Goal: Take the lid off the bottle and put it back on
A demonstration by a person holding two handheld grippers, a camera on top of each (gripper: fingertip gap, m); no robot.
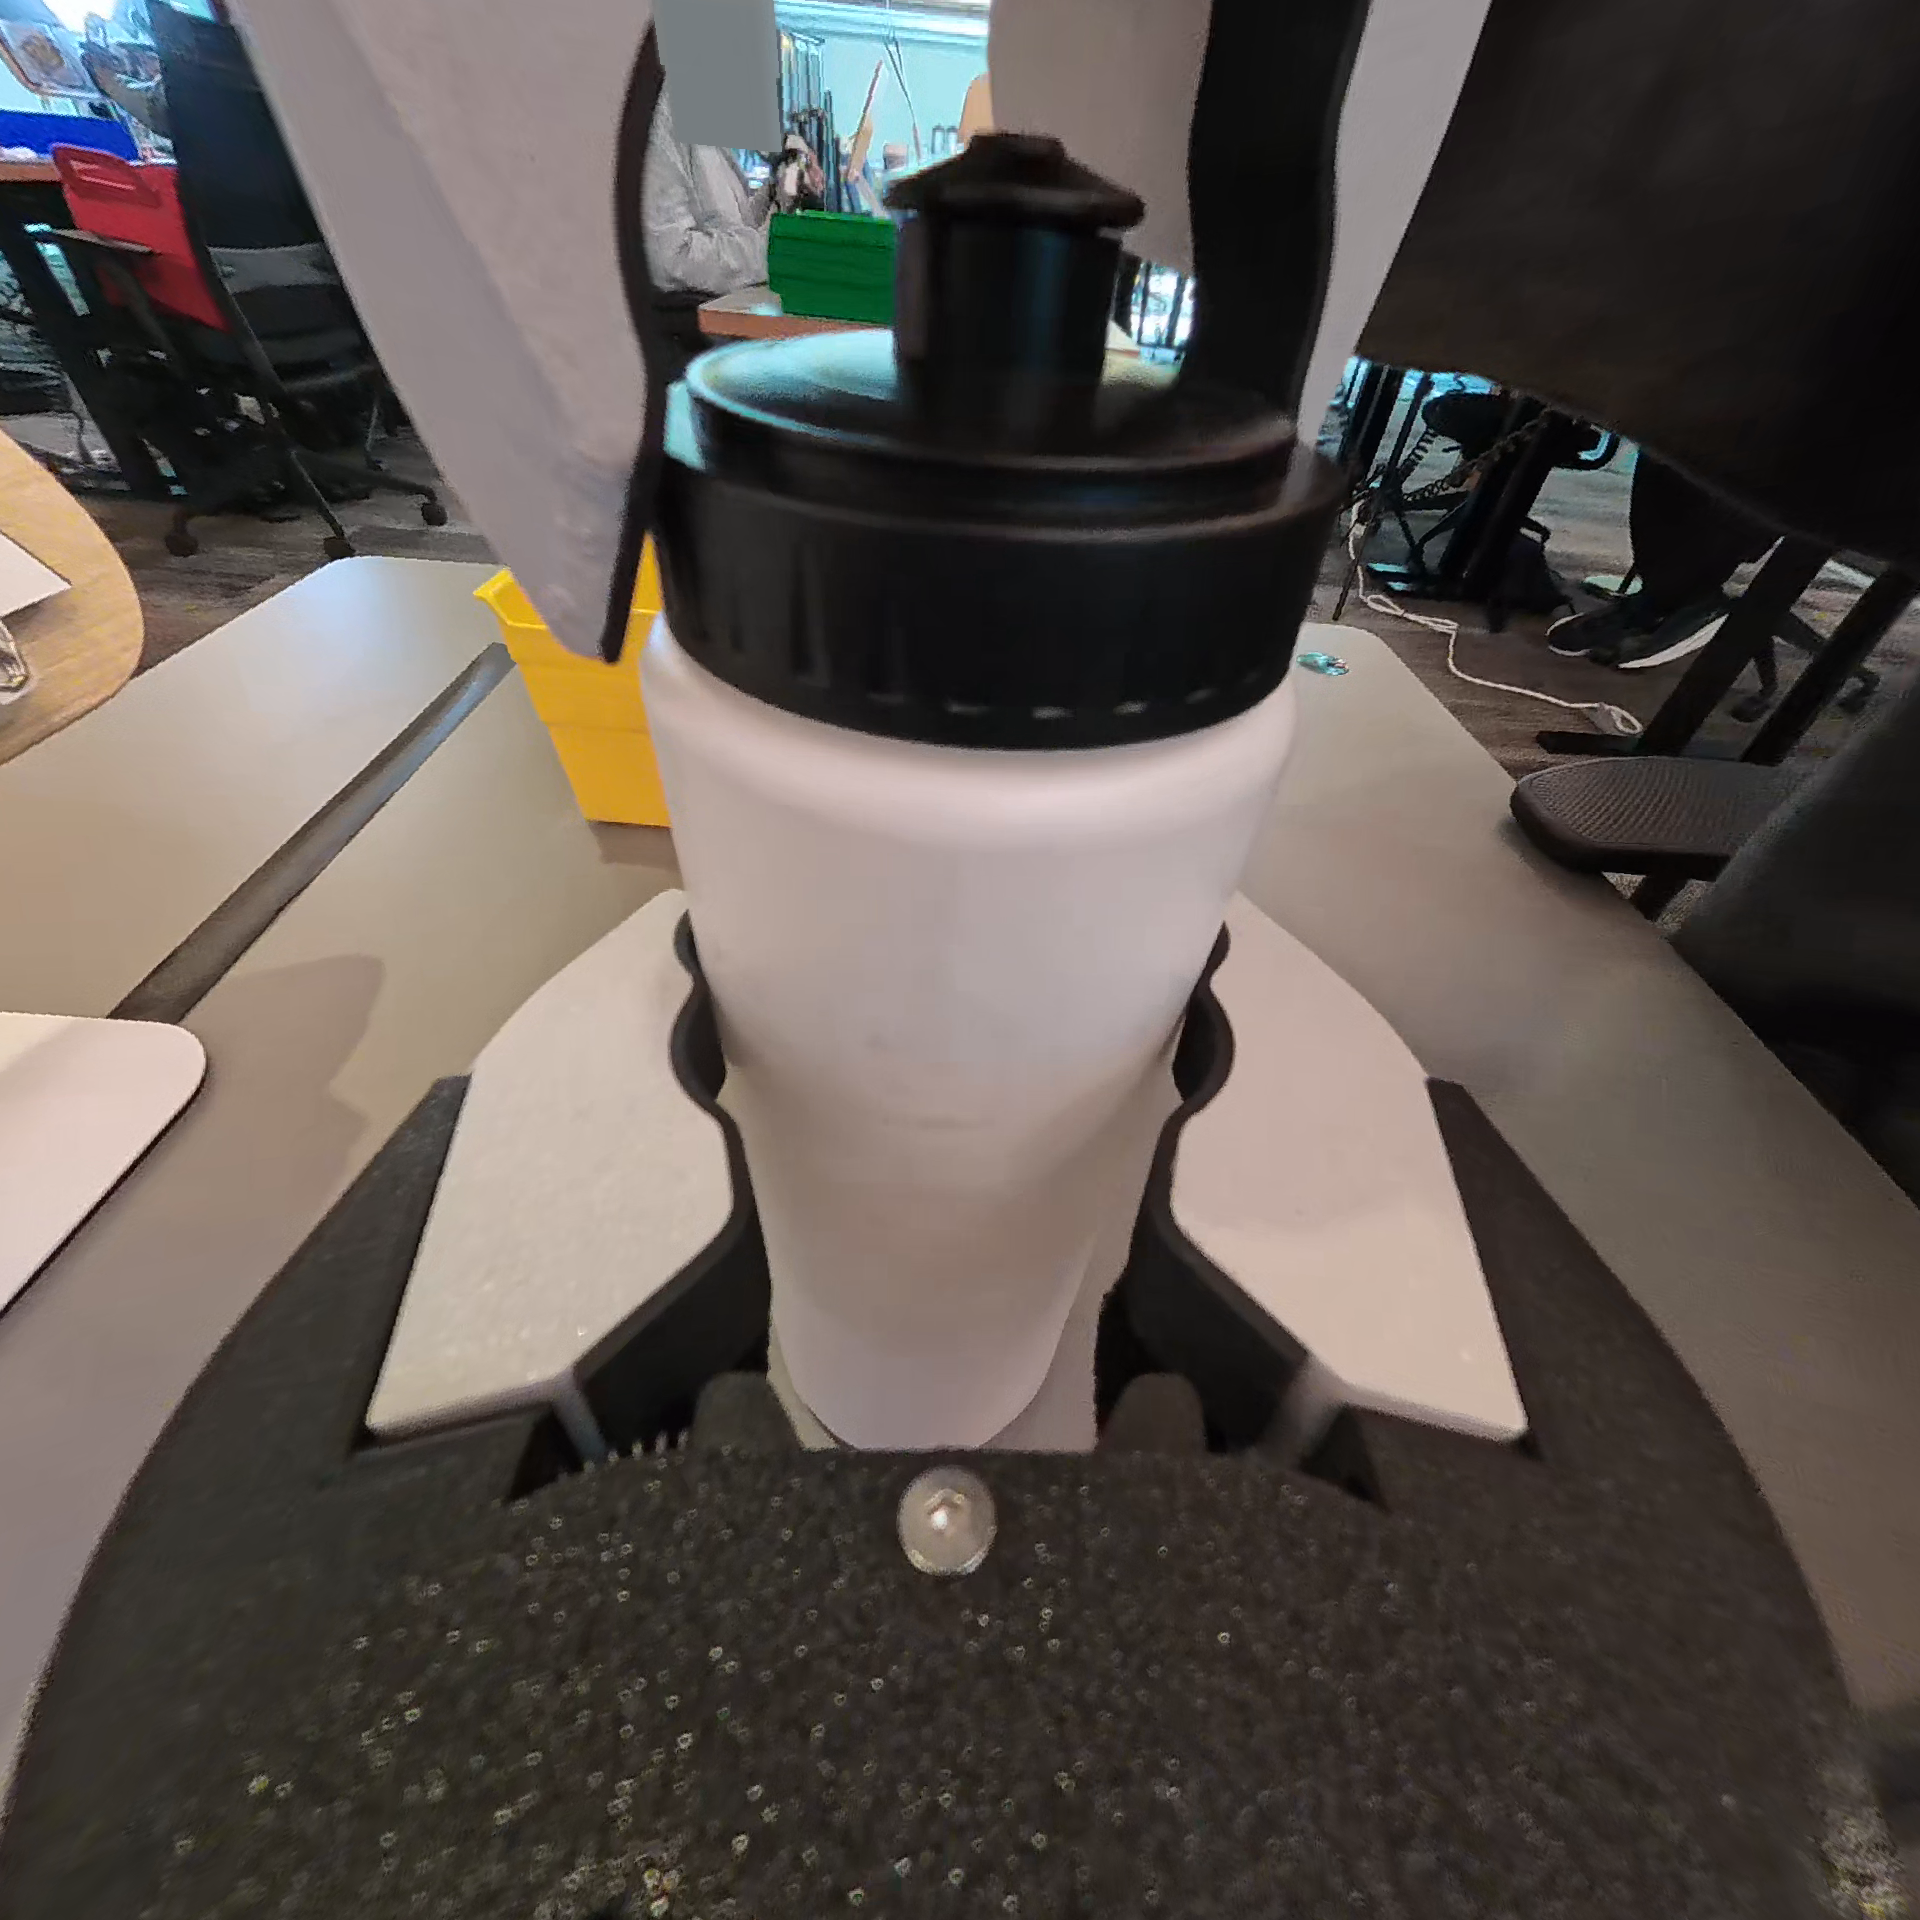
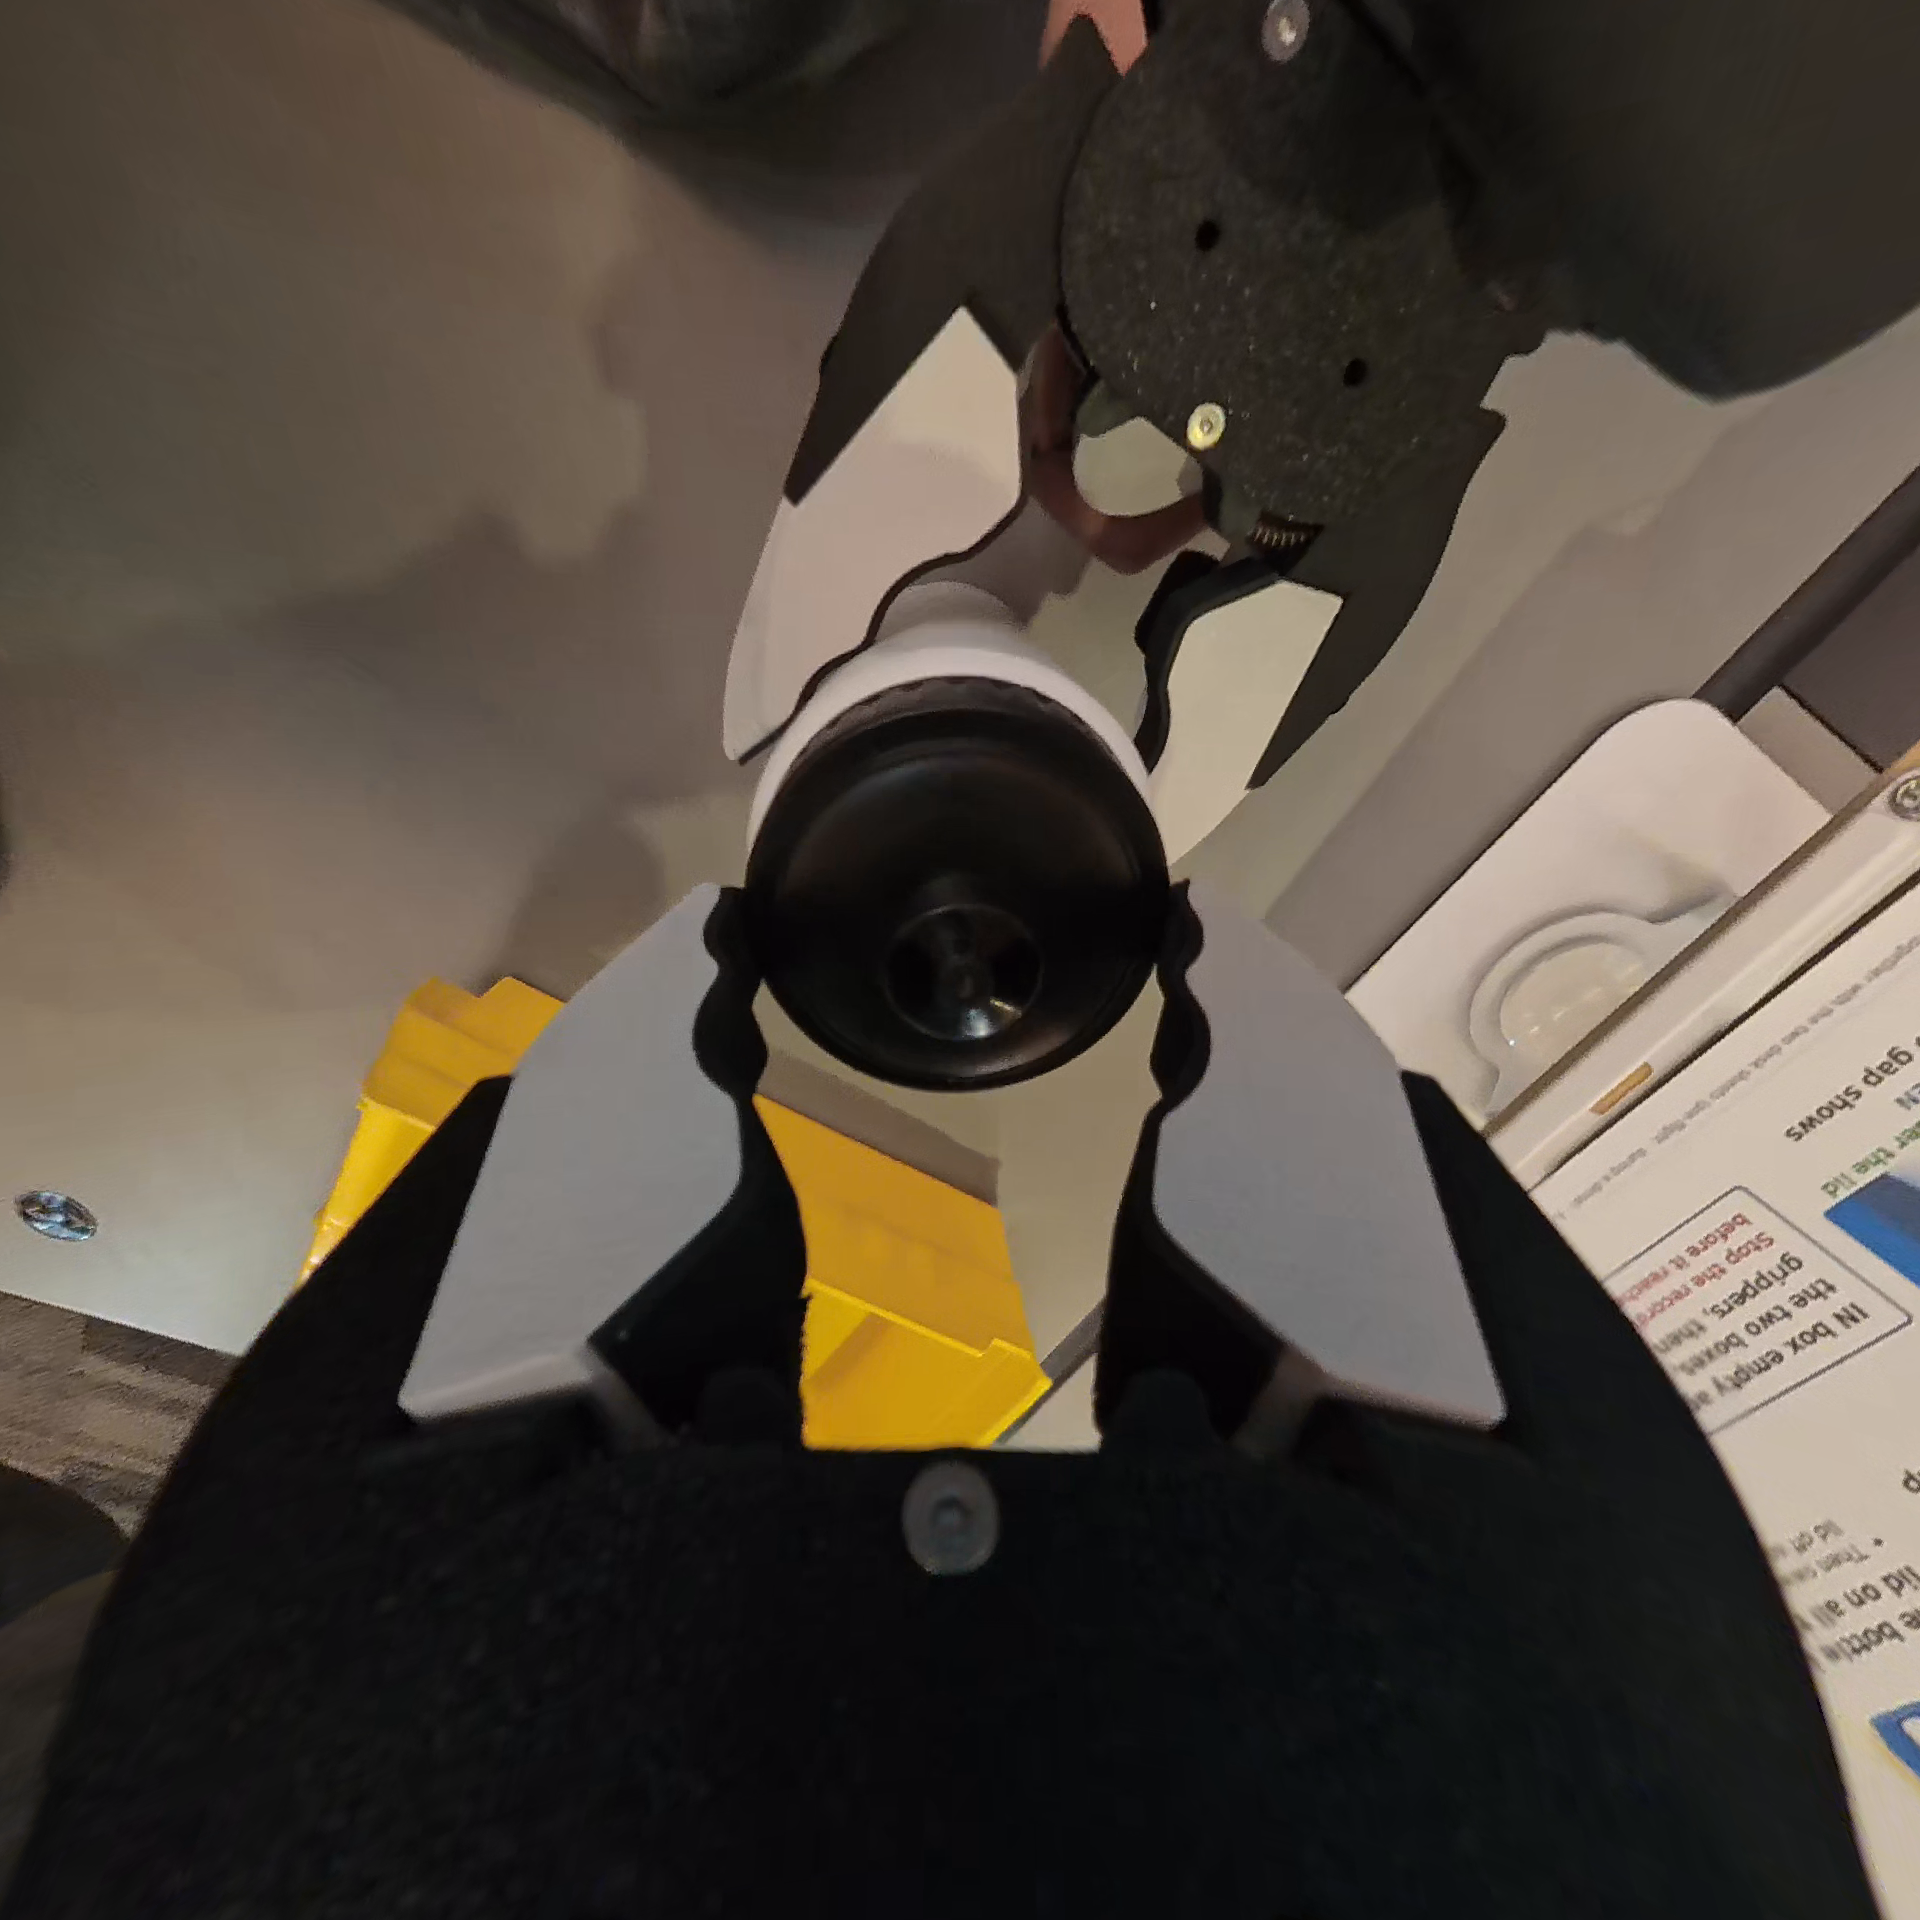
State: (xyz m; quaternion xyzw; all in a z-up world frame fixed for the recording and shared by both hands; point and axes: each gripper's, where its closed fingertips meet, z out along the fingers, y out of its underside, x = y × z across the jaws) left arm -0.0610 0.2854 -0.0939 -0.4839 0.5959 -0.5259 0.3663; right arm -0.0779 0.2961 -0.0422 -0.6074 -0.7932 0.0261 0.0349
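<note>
left wrist view: the left gripper (image 1: 951, 997) is clamping its two fingers on the lower body of a white bottle (image 1: 966, 935), which is standing upright between them at the centre of the frame, above a grey table (image 1: 312, 831). the black lid (image 1: 987, 561) is sitting on the bottle's neck, its spout pointing toward 12 o'clock. the right gripper (image 1: 966, 468) is reaching down from 12 o'clock, one pale finger with a black edge at 11 o'clock lying against the lid's rim and the other passing behind the lid at 1 o'clock. a yellow bin (image 1: 582, 707) is resting on the table at 10 o'clock, just behind the bottle. a black chair (image 1: 1662, 821) is standing off the table's edge at 3 o'clock.

right wrist view: looking straight down on the lid (image 2: 956, 904), the right gripper (image 2: 951, 935) is closing its fingers on the lid's rim from either side, the fingertips touching it. the bottle (image 2: 935, 665) is running away toward 12 o'clock, where the left gripper (image 2: 997, 634) is pinching it. the yellow bin (image 2: 894, 1278) is showing between the right fingers at 6 o'clock. a printed sheet (image 2: 1766, 1351) is lying at 4 o'clock, beside a white tray (image 2: 1558, 904) at 3 o'clock.
</note>
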